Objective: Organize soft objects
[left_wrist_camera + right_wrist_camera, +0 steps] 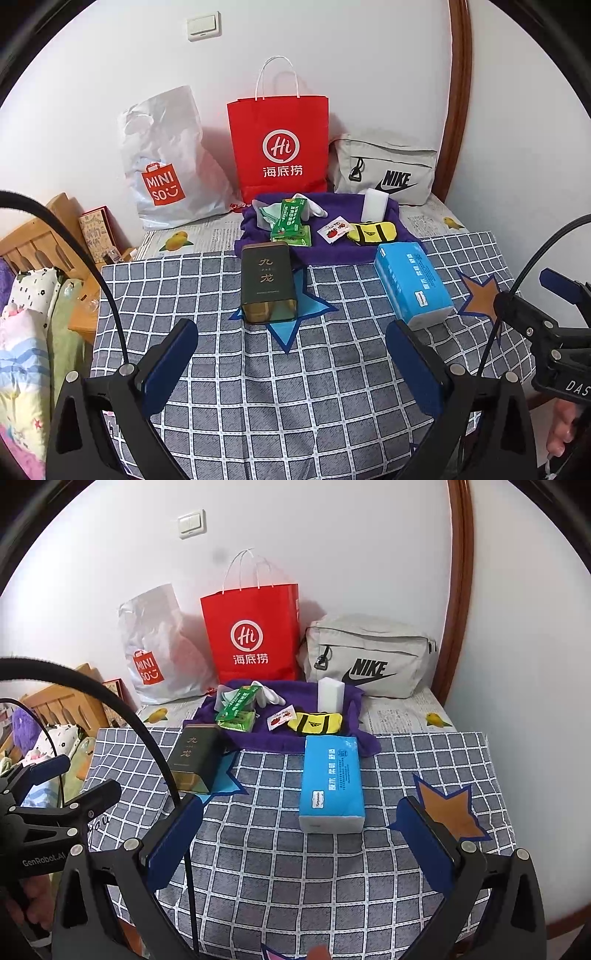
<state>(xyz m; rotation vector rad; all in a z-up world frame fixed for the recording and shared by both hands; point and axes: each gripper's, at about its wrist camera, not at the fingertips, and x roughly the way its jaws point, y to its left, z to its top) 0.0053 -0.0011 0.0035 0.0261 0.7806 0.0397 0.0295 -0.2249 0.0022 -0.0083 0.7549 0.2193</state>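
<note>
A grey checked cloth (332, 369) covers the table, with three bags against the white wall. A blue tissue pack (331, 782) lies near a purple towel (332, 251) holding small soft items; left gripper (291, 363) and right gripper (301, 843) hover spread apart, grasping nothing

My left wrist camera looks forward along my left claw (291, 354), raised above the near edge of the grey checked cloth (295, 369) and tilted down toward the white wall at twelve o'clock. The dark green rectangular tin (267, 282) lies dead ahead, quite near. My right wrist camera faces the same way from just to the right, with the blue soft tissue pack (330, 782) straight ahead. Both views share the cloth, the tin, the pack, the purple towel (325, 251) and the red paper bag (279, 147). Each catches the other claw at its edge, at three o'clock and at nine o'clock.
</note>
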